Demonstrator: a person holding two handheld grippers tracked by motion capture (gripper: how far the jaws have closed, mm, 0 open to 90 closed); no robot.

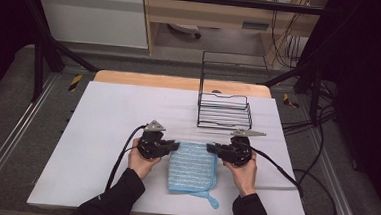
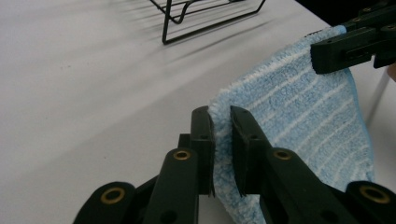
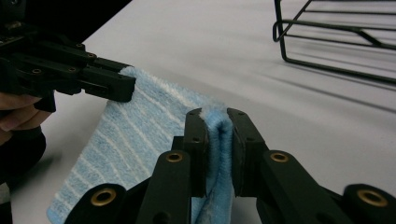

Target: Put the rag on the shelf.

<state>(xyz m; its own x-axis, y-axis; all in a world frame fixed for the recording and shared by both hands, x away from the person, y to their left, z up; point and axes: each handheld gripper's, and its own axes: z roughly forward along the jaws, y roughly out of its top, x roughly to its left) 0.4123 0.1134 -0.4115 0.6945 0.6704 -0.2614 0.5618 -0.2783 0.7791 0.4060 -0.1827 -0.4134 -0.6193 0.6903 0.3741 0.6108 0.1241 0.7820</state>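
My blue cloth [image 1: 193, 167] lies near the white table's [image 1: 102, 132] front edge, with bare surface to its left and the wire rack [image 1: 224, 111] behind it. My left gripper [image 2: 221, 122] pinches its far-left corner and my right gripper [image 3: 215, 125] its far-right corner, jaws narrowed onto the fabric.

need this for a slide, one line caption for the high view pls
Two hand-held tongs, left and right, pinch the far corners of a blue cloth before a wire rack.

Right gripper [image 3: 218, 140] clamped on a folded corner of blue striped cloth [image 3: 135, 135]. Left gripper [image 3: 122, 87] pinching the far corner, cloth spread between. Black wire rack [image 3: 336, 42] beyond, on white table [image 3: 201, 42].
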